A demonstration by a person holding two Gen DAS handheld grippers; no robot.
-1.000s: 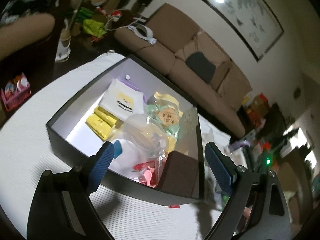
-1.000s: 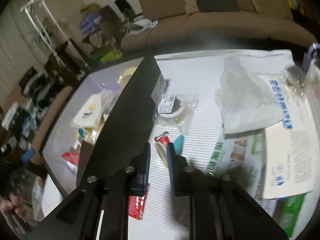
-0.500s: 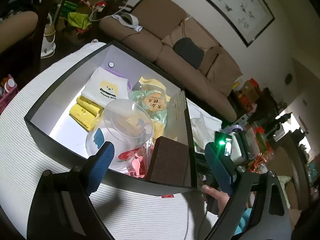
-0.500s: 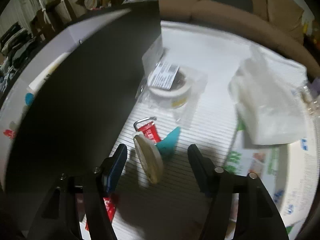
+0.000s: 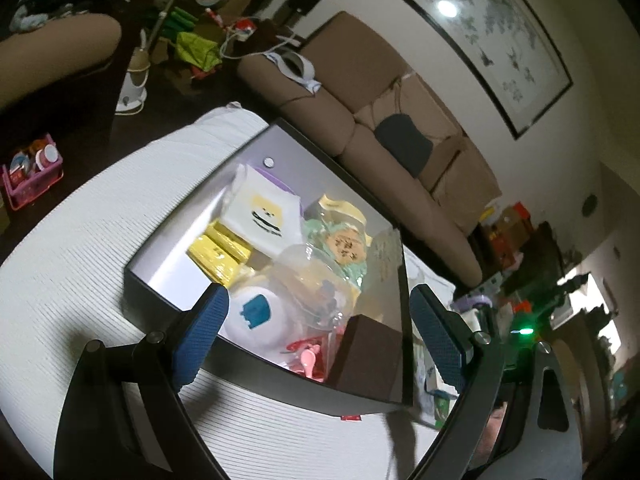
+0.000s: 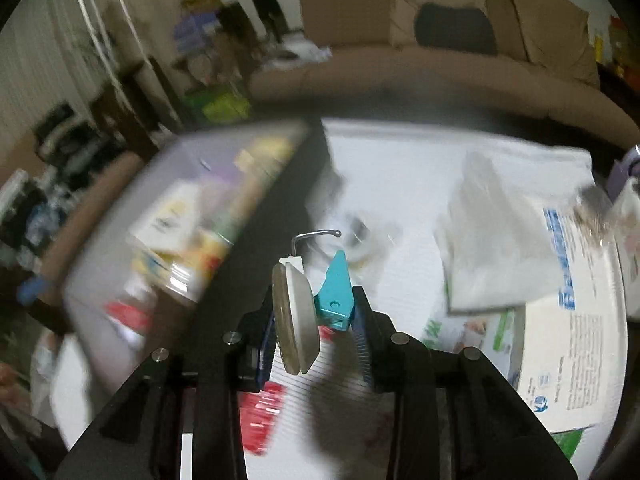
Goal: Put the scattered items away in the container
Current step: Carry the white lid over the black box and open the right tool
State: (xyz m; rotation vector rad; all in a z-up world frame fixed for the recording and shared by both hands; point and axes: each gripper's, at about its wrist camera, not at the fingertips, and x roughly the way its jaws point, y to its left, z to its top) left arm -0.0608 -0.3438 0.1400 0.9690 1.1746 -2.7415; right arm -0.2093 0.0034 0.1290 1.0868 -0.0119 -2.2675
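Note:
A dark open box (image 5: 168, 304) on the white ribbed table holds several items: yellow packs (image 5: 218, 254), a white pouch (image 5: 264, 212), a clear bag (image 5: 316, 280) and a brown block (image 5: 368, 354). My left gripper (image 5: 318, 328) is open and empty above the box's near wall. My right gripper (image 6: 314, 320) is shut on a white suction hook with a teal lever (image 6: 302, 304), lifted above the table beside the box (image 6: 256, 232). The right wrist view is blurred.
A roll of tape in a clear wrapper (image 6: 360, 236) lies by the box. A red packet (image 6: 262, 416) lies under my right gripper. A white plastic bag (image 6: 496, 248) and printed cartons (image 6: 568, 344) are at the right. A brown sofa (image 5: 372, 112) stands behind.
My right gripper closed on the suction hook and raised it off the table. The left gripper stayed open over the box, shifting slightly.

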